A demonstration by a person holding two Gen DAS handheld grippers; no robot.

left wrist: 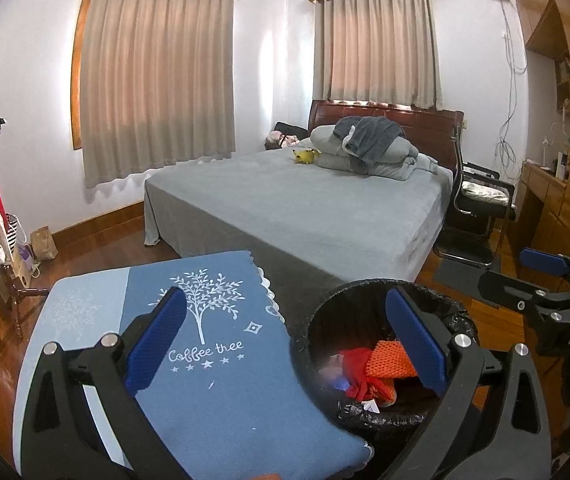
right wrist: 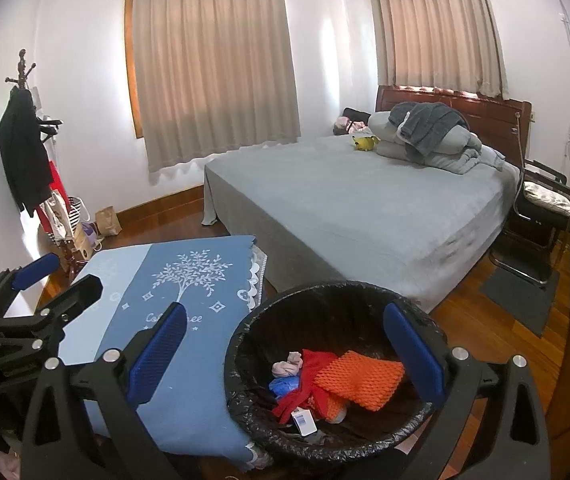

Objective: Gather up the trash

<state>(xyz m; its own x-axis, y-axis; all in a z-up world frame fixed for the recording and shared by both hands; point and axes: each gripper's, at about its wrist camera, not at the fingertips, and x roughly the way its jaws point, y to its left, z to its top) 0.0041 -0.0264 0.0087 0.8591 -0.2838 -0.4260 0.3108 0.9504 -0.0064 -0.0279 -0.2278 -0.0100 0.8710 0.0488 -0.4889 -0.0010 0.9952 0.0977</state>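
Observation:
A round bin lined with a black bag [left wrist: 365, 285] [right wrist: 325, 287] stands on the floor beside a low table. Inside lie an orange foam net [left wrist: 391, 356] [right wrist: 361, 376], a red wrapper [left wrist: 359, 364] [right wrist: 313, 368], a pink crumpled piece [right wrist: 288, 363], a blue scrap [right wrist: 285, 385] and a white label [right wrist: 305, 420]. My left gripper [left wrist: 287, 340] [right wrist: 59, 280] is open and holds nothing, straddling the table edge and the bin rim. My right gripper [right wrist: 287, 352] [left wrist: 525, 276] is open too, hovering over the bin's near left side.
The table's blue "Coffee tree" cloth [left wrist: 225, 400] [right wrist: 189, 252] lies left of the bin. A grey bed [left wrist: 305, 208] fills the middle of the room. A black chair [left wrist: 477, 200], floor mat [left wrist: 457, 272] and wooden cabinets [left wrist: 565, 168] are right; a coat rack [right wrist: 25, 152] and paper bag [right wrist: 108, 222] left.

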